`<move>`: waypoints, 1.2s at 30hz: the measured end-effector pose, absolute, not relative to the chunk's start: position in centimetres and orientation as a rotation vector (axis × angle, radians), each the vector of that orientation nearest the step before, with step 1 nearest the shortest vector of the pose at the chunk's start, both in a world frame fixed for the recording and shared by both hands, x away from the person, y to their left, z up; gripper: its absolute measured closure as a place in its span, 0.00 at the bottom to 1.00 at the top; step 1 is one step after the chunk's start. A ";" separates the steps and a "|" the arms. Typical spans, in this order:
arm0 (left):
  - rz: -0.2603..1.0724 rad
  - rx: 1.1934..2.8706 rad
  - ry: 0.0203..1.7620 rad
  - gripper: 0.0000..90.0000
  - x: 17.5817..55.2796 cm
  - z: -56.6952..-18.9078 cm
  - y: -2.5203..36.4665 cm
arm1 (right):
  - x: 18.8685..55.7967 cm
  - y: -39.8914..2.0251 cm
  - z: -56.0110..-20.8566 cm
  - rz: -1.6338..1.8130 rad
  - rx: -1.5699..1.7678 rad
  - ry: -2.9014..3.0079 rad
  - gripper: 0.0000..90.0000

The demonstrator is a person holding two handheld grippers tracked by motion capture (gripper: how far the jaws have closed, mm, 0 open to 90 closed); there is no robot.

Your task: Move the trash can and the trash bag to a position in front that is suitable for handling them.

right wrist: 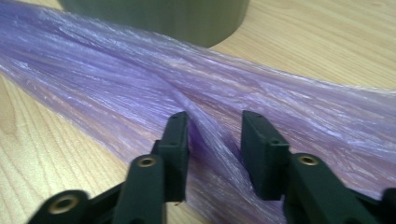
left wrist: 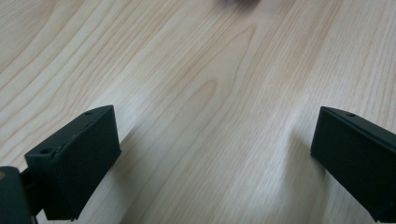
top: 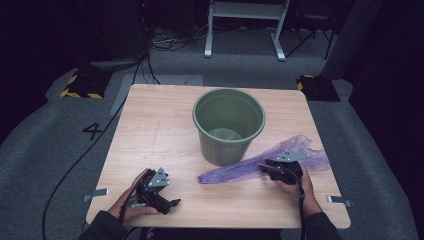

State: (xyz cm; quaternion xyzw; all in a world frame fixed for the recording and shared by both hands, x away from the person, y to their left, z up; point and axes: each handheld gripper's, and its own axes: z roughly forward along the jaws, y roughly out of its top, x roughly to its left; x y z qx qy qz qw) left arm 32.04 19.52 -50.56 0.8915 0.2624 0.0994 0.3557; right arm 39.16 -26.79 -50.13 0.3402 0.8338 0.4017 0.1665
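Observation:
A green plastic bin [top: 229,125] stands upright and empty at the middle of the wooden table [top: 155,125]. A purple plastic bag [top: 235,170] lies stretched out flat from the bin's base toward the right edge. My right gripper [top: 265,167] is low on the bag's middle. In the right gripper view its jaws [right wrist: 215,140] are closed in on a gathered crease of the bag film [right wrist: 140,79], with the bin's base [right wrist: 187,18] just beyond. My left gripper [top: 172,202] is near the front left of the table, and its jaws [left wrist: 215,154] stand wide open over bare wood.
The table's edges drop to grey carpet on every side. Cables run across the floor at the left, and a white frame stands behind the table. Metal brackets stick out at both front corners.

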 end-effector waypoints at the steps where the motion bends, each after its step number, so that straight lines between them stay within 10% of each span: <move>1: 0.259 2.300 0.685 0.01 31.9 -50.6 19.7 | 39.1 -27.0 -50.0 1.133 0.969 2.364 0.58; 8: 0.263 2.301 0.683 0.01 31.7 -50.6 20.4 | 38.0 -26.6 -48.5 1.178 0.886 2.318 0.32; 20: 0.254 2.304 0.679 0.00 31.9 -50.6 20.2 | 39.8 -25.4 -49.8 1.216 0.899 2.426 0.20; 32: 0.256 2.303 0.681 0.00 32.0 -50.6 20.1 | 40.9 -25.0 -50.3 1.119 0.939 2.463 0.31; 36: 0.259 2.303 0.685 0.00 32.0 -50.6 20.1 | 40.9 -25.2 -50.2 1.123 0.965 2.419 0.56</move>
